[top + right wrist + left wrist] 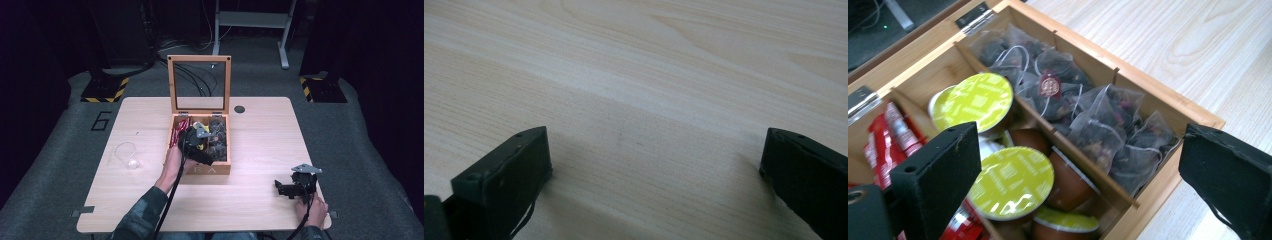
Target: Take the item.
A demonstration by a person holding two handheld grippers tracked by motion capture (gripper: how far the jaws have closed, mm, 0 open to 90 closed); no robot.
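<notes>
A wooden box [200, 169] with its glass lid [199, 82] raised stands mid-table. Its compartments hold red sachets [888, 137], green-lidded brown capsules [1010, 182] and mesh tea bags [1098, 125]. My left gripper [198, 137] hovers over the box, jaws open wide above the capsules [979, 100] and tea bags, holding nothing. My right gripper [285, 187] rests low near the table's front right corner, open over bare wood [639, 90].
A clear round lid or dish [131, 161] with a thin loop lies on the table's left part. A small dark disc [239, 108] sits right of the raised lid. Black stands with yellow-striped bases [105, 89] and cables lie on the floor behind.
</notes>
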